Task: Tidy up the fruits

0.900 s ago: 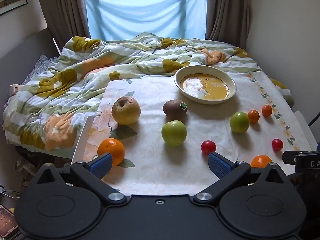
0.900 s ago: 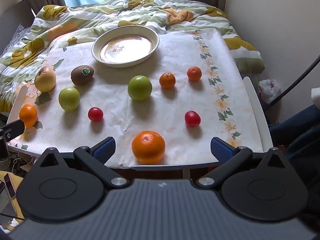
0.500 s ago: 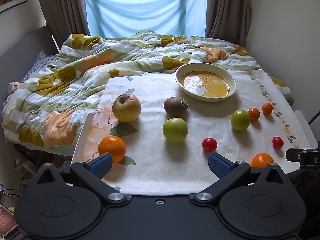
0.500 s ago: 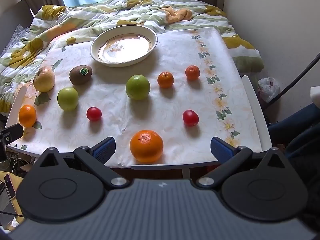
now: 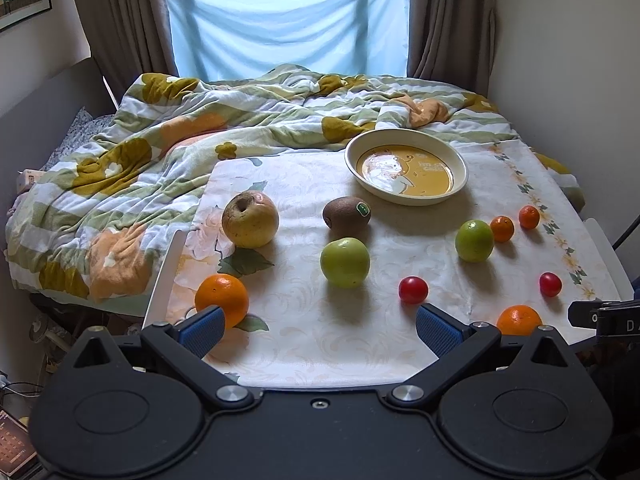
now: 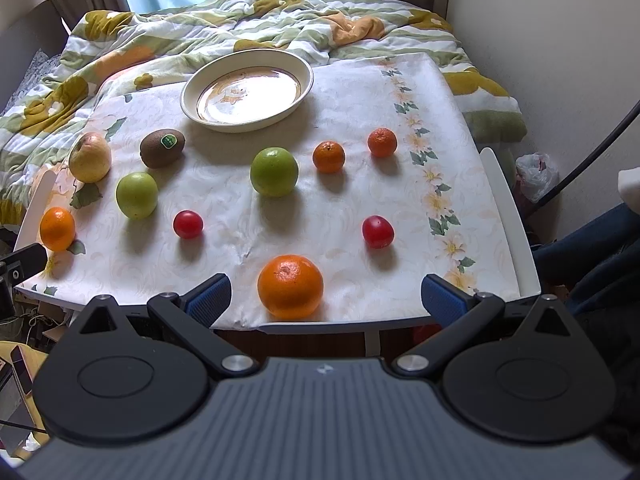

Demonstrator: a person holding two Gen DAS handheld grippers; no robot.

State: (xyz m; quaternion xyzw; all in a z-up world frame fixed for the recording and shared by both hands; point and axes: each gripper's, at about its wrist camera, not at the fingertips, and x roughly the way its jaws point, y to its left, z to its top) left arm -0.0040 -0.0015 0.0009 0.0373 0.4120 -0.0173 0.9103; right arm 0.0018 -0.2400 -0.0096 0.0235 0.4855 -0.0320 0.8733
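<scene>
Fruit lies scattered on a table under a flowered cloth [image 5: 304,332]. A cream plate [image 5: 406,171] with a yellow centre stands empty at the far side. Near it lie a yellow apple [image 5: 250,219], a kiwi [image 5: 346,212] and two green apples [image 5: 345,263] [image 6: 274,171]. Two small mandarins [image 6: 329,156] [image 6: 382,142], two red tomatoes [image 6: 188,224] [image 6: 377,231] and two oranges [image 5: 221,300] [image 6: 290,286] lie nearer. My left gripper [image 5: 318,328] hangs open over the near edge, nothing between its fingers. My right gripper [image 6: 325,300] is open too, the near orange between its blue pads without contact.
A rumpled flowered quilt [image 5: 160,152] covers the bed behind the table. A wall [image 6: 560,40] runs along the right side, with a cable [image 6: 592,160] and a plastic bag [image 6: 536,174] by the table's right edge. A person's dark trouser leg [image 6: 592,236] shows at right.
Both views have tilted up a little, so the table and fruit sit slightly lower in the frames. No fruit has moved and both grippers stay open.
</scene>
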